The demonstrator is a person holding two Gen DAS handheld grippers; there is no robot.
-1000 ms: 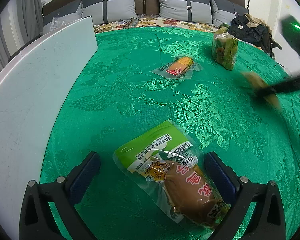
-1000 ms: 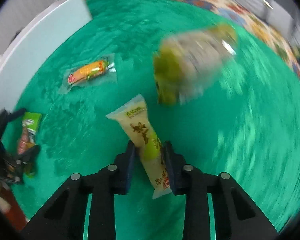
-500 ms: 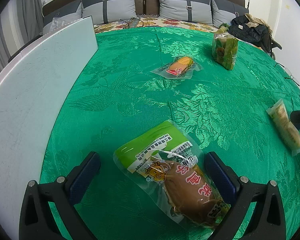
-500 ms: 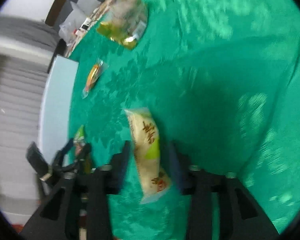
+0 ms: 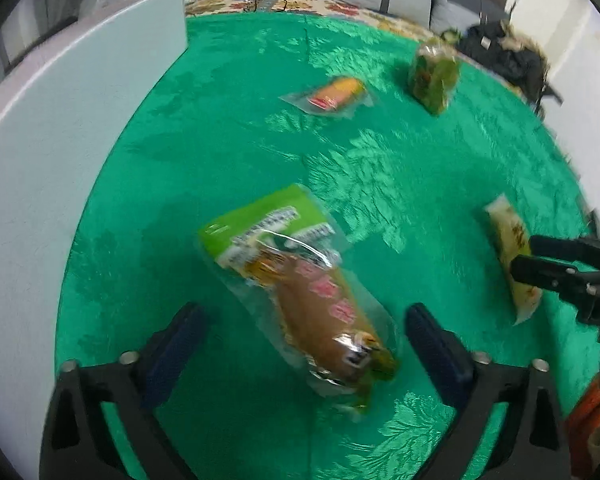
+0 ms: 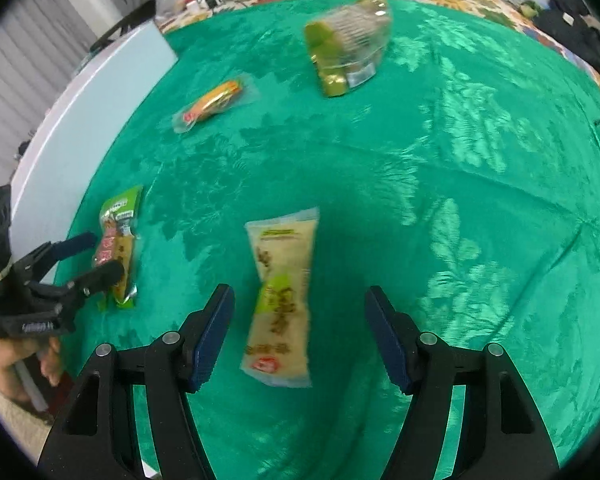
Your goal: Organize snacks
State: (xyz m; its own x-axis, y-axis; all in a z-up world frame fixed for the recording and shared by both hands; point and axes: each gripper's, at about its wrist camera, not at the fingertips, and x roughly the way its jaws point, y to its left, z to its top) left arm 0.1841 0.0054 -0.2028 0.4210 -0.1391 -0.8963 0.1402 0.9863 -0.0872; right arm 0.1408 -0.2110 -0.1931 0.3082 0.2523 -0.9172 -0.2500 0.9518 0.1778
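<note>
Left tongs [image 5: 304, 340], closing, straddle the green-and-brown clear-wrapped snack packet [image 5: 300, 288] without touching it. Right tongs [image 6: 300, 324] stand released, pads apart either side of the pale yellow snack pouch [image 6: 282, 292]; both snacks lie on the green brocade bedspread [image 6: 440, 168]. Printing is blurred. Only the right view shows a hand [image 6: 18, 364] at the left handle.

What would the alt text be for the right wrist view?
The right hand-held gripper hangs open over a pale yellow snack packet on a green cloth. The left hand-held gripper straddles a brown snack packet; two more snacks lie beyond.
</note>
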